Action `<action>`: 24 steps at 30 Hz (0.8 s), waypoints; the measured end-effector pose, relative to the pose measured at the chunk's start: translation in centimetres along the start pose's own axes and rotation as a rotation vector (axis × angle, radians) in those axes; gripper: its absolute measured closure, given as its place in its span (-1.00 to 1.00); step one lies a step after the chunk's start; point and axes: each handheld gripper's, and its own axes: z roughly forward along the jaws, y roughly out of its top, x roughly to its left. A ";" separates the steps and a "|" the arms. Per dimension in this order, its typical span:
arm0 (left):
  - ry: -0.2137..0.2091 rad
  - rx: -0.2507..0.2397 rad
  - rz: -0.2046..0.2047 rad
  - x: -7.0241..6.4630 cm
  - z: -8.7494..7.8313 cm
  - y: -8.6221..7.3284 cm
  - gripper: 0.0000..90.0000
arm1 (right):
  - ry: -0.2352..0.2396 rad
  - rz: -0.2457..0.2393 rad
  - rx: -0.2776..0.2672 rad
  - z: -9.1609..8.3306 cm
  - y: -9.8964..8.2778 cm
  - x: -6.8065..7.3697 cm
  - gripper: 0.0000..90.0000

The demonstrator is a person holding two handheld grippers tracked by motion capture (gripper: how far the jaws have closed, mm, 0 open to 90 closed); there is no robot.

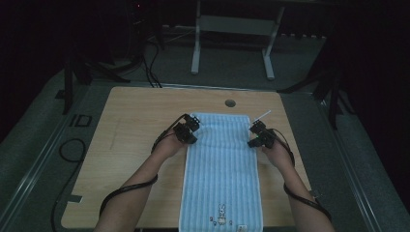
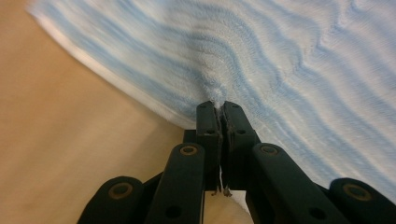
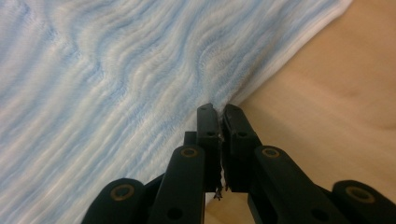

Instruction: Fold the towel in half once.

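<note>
While the blue-and-white striped towel (image 1: 221, 164) lies lengthwise down the middle of the bench (image 1: 125, 145), its near end hangs at the edge closest to me, a small rabbit picture (image 1: 221, 211) on that end. Far part of the cloth is rippled, not flat. My left hand-held gripper (image 1: 189, 129) is at the towel's left edge near the far corner; in the left gripper view its jaws are pressed together with a pinch of terry puckered between the tips (image 2: 217, 103). My right hand-held gripper (image 1: 255, 135) is at the right edge, opposite; in the right gripper view the jaws are clamped right on the towel's white hem (image 3: 219, 106), fabric bunching toward them. Both forearms come in from the near side. Round hole (image 1: 230, 103) in the bench just beyond the towel. White table legs (image 1: 196, 48) on the floor behind.
</note>
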 end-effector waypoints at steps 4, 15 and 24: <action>0.015 -0.029 -0.020 1.2 -2.2 1.4 0.92 | -0.015 -0.004 -0.033 -2.0 1.7 -0.4 0.92; -0.051 -0.101 0.046 -1.6 -6.8 -2.8 0.91 | -0.002 -0.100 -0.145 -7.0 -0.2 2.3 0.91; -0.153 -0.045 0.139 -6.6 -6.6 -9.0 0.89 | 0.089 -0.145 -0.170 -7.2 -7.7 7.2 0.89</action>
